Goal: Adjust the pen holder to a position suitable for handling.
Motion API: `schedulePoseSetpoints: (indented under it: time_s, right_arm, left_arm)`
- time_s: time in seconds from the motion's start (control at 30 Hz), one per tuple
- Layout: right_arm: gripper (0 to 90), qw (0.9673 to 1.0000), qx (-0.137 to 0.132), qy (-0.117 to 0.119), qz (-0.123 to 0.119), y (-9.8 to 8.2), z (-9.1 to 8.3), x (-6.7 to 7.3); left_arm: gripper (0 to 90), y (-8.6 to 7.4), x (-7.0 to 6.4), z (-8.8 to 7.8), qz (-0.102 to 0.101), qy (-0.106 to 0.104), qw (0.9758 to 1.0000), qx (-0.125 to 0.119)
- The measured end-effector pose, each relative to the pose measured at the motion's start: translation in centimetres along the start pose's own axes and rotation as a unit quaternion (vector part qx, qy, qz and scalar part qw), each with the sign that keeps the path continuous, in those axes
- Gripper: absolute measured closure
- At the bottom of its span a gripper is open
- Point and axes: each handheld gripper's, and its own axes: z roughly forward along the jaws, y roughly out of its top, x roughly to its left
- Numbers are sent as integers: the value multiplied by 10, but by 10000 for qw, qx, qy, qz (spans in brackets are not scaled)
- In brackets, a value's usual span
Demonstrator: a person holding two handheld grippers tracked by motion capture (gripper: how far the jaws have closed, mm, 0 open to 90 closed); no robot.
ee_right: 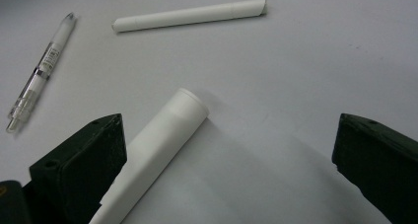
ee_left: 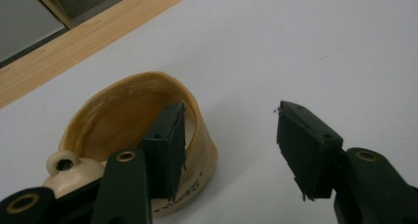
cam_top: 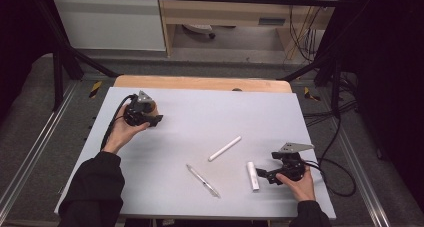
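Left gripper [cam_top: 150, 118] sits at the far left part of the white table mat [cam_top: 200, 112], held by the left hand [cam_top: 122, 132] with the dark-sleeved forearm running up from the near left corner of the mat; the wrist is bent so the gripper points toward the middle of the mat. In the left gripper view its jaws stand partly apart, one jaw inside the tan cup [ee_left: 143, 130] and against the inner side of the cup's wall, the other jaw outside the cup and clear of it, so the wall lies between the jaws but is not pinched. The cup is soft-looking, its rim squashed to an oval, with a cream knob [ee_left: 63, 164] beside it; it rests on the mat near the mat's far wooden edge [ee_left: 88, 39]. Right gripper [cam_top: 263, 174] rests near the mat's near right corner, the right hand [cam_top: 300, 182] wrapped around it from below, pointing left toward the short white tube [cam_top: 253, 175]. In the right gripper view its jaws are wide apart, the tube lying just beside one jaw and well clear of the other, not gripped. Toward the middle of the mat from the tube lie a clear pen [cam_top: 202, 180] and a long white stick [cam_top: 225, 148], apart from each other.
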Motion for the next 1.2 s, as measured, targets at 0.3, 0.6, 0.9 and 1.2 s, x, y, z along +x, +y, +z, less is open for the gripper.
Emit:
schedulePoseSetpoints:
  time_s: [0.3, 0.6, 0.9, 1.2]
  right_arm:
    - [6, 10000, -5, 12, 10, 0, 0, 0]
    - [6, 10000, 3, 9, -11, 0, 0, 0]
    - [6, 10000, 33, 15, -14, 0, 0, 0]
    - [7, 10000, 10, 21, -4, 0, 0, 0]
  left_arm:
    - [517, 3, 3, 15, 117, 112, 9996, 236]
    - [610, 1, 8, 22, 148, 160, 9992, 324]
    - [690, 0, 10, 26, 232, 242, 9987, 389]
    - [750, -1, 7, 25, 332, 306, 9974, 557]
